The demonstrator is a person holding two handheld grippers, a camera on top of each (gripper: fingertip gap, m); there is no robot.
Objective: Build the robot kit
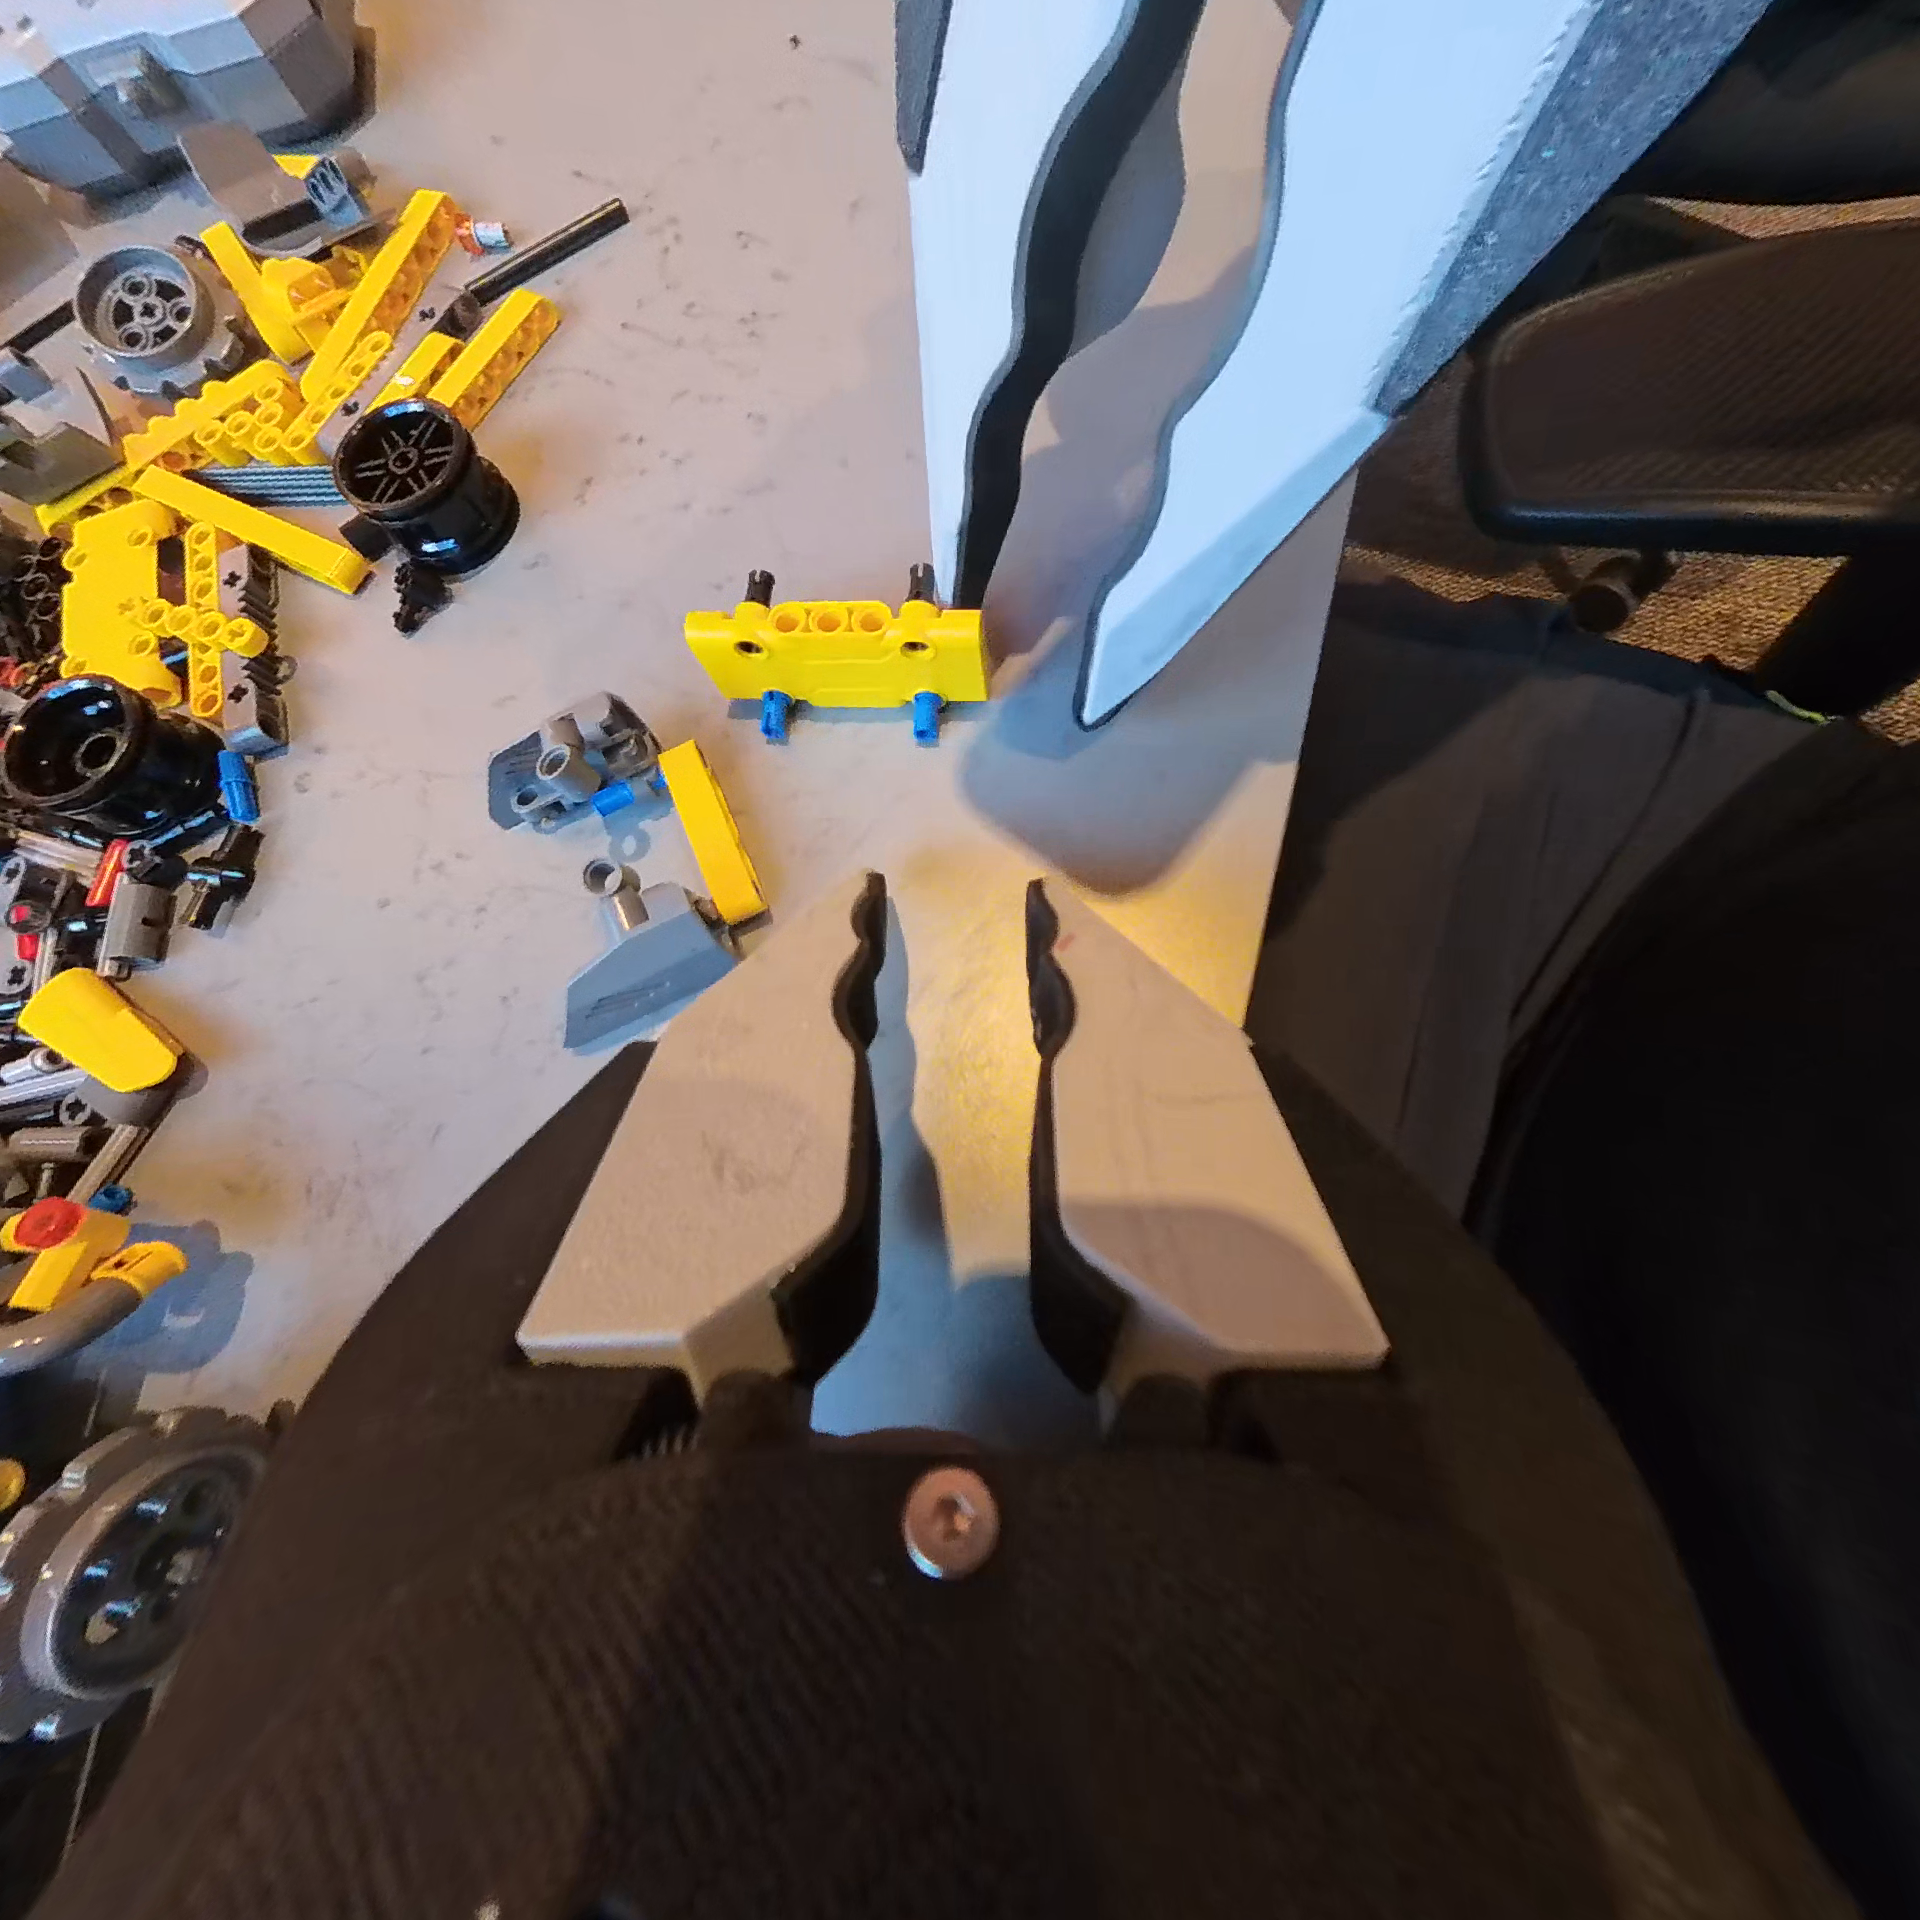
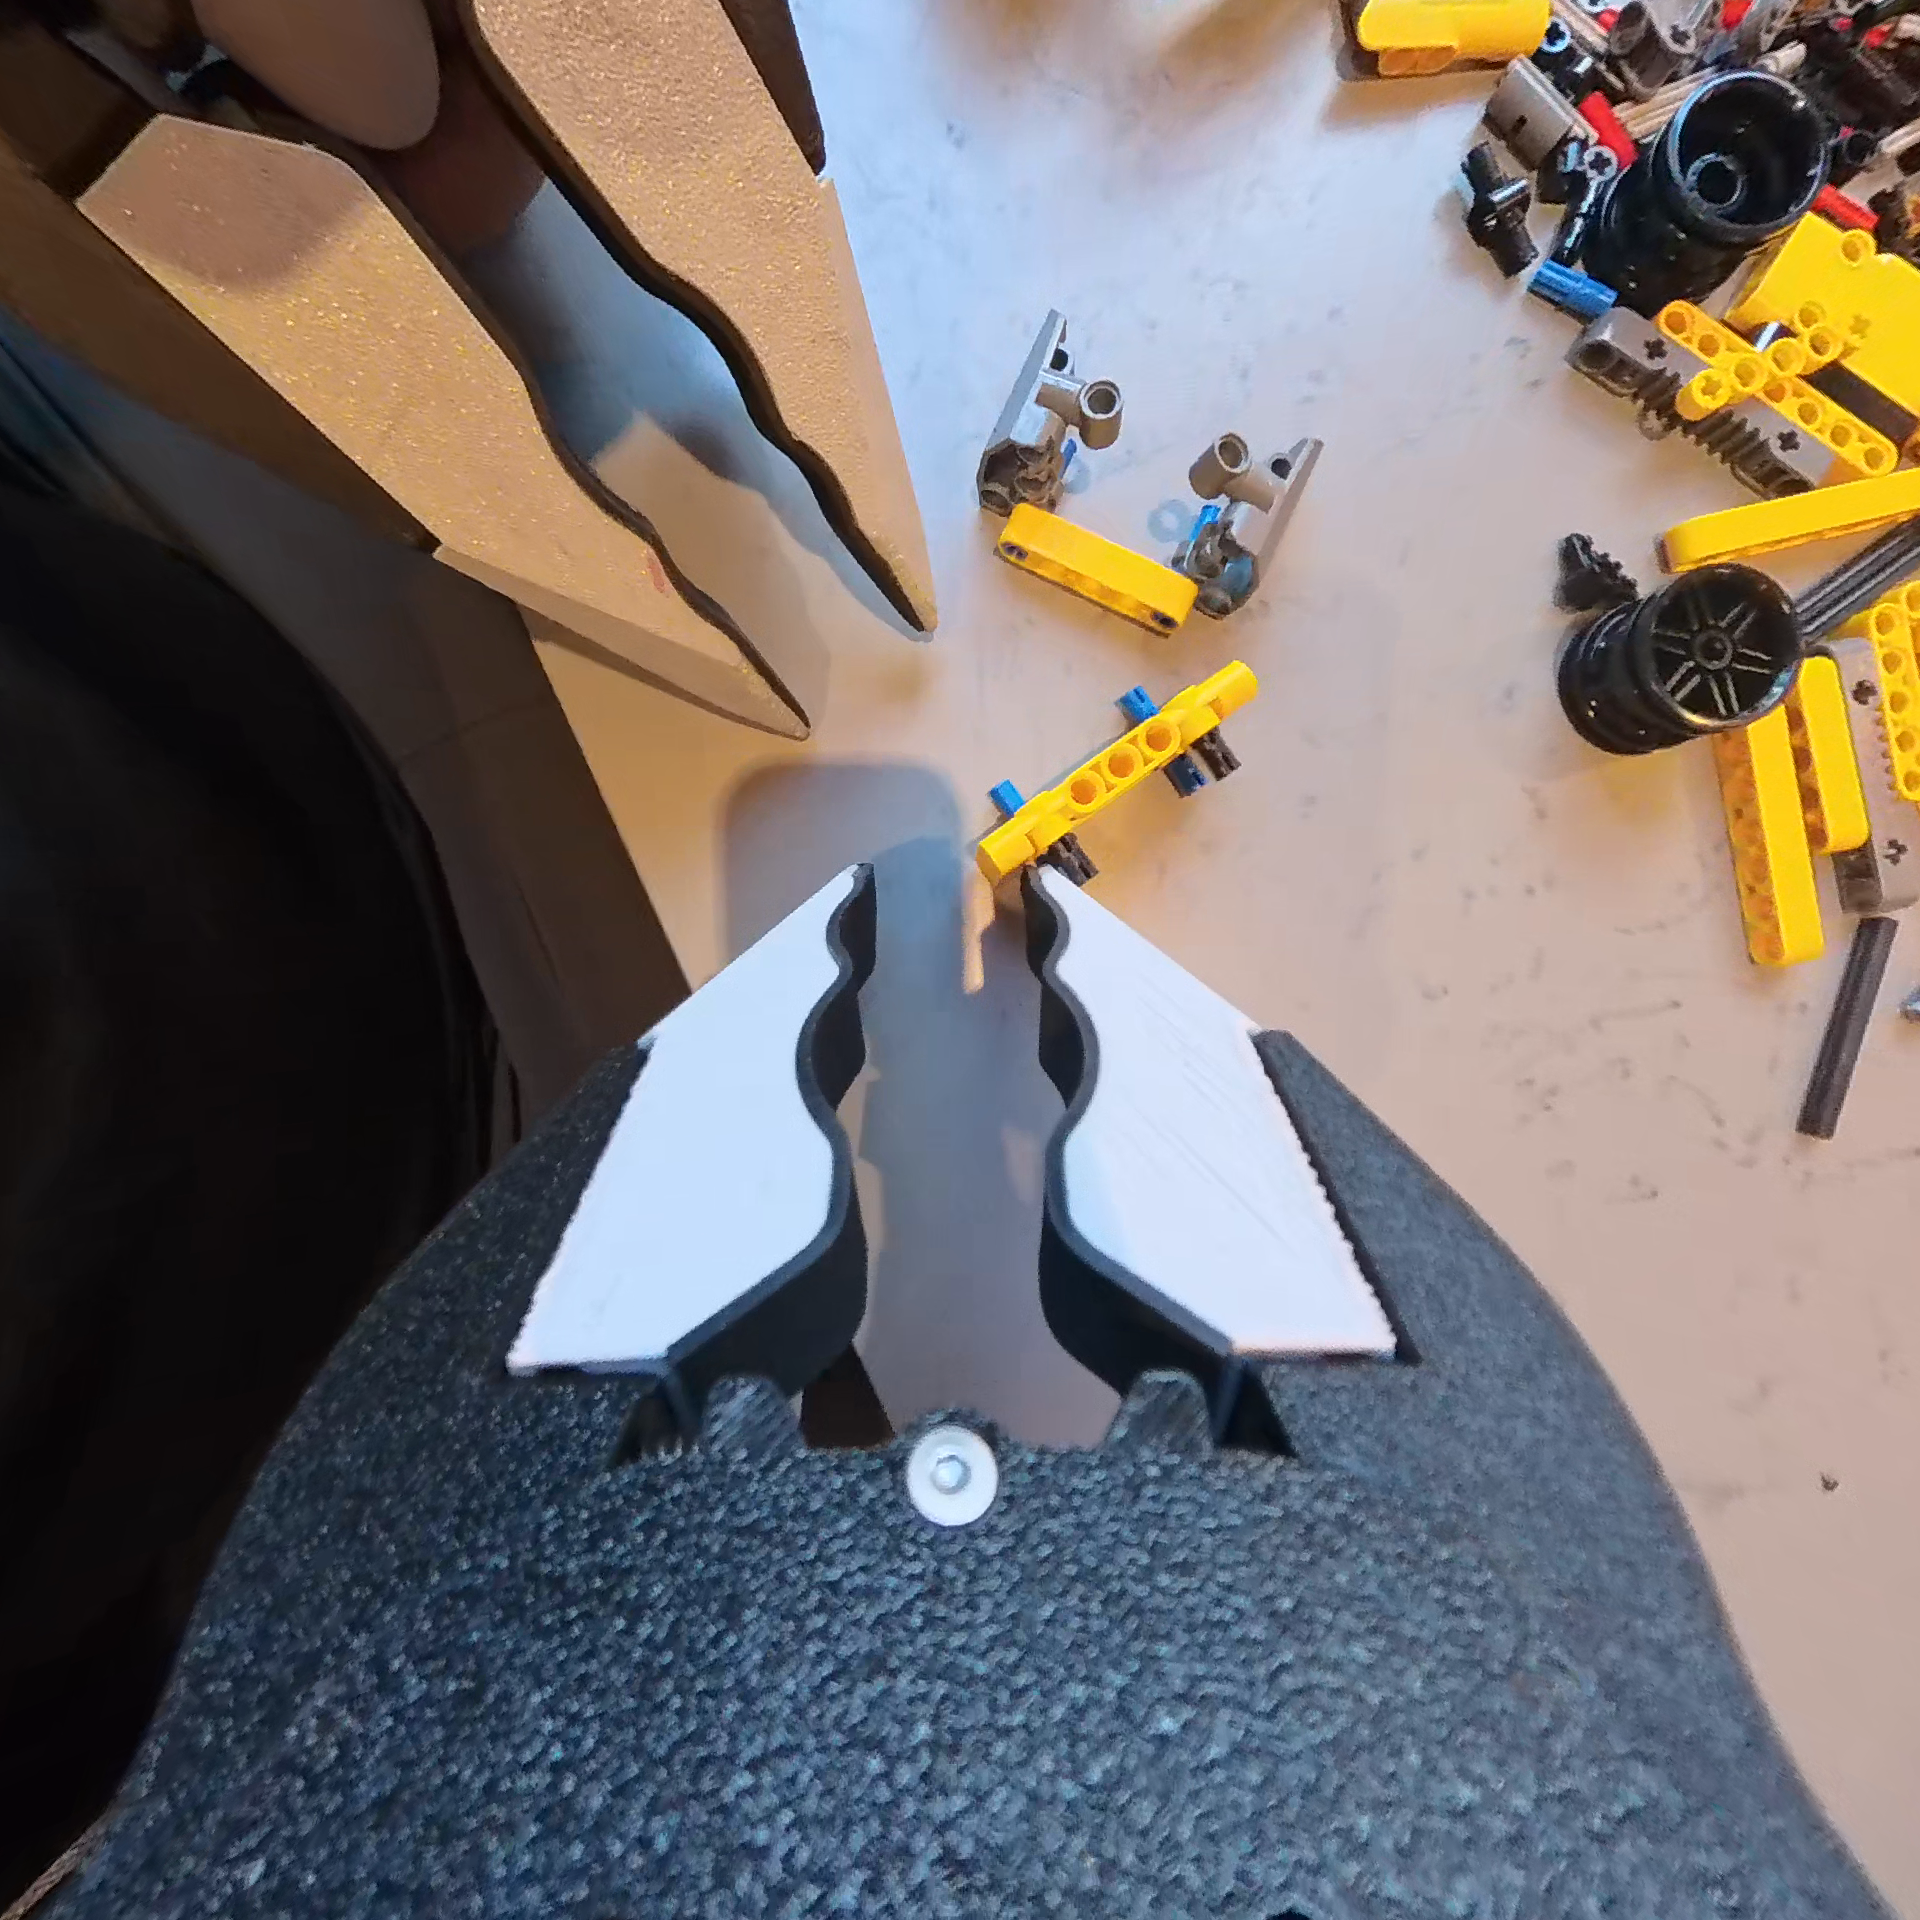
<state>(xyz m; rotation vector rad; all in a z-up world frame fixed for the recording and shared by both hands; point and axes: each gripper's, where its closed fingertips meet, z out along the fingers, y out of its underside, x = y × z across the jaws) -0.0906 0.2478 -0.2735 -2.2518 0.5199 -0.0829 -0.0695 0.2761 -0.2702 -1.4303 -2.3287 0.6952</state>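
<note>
A yellow panel piece (image 1: 836,655) with blue and black pins lies on the pale table (image 1: 727,260) near its edge; it also shows in the right wrist view (image 2: 1117,769). My right gripper (image 2: 948,878), with white fingers, is open and empty. One of its fingertips (image 2: 1039,904) touches the end of the panel, which lies outside the jaws. The right gripper also shows in the left wrist view (image 1: 1023,660). My left gripper (image 1: 956,894), with grey fingers, is open and empty, a short way from the panel. It also shows in the right wrist view (image 2: 862,675).
A small grey and yellow assembly (image 1: 582,769) and a grey wedge part (image 1: 644,977) lie beside my left gripper. A pile of yellow beams (image 1: 208,520), black wheels (image 1: 426,483) and grey parts fills the left. The table edge (image 1: 1288,831) and a dark chair (image 1: 1704,416) lie to the right. Spacing between my two grippers at the tips: around 4 cm.
</note>
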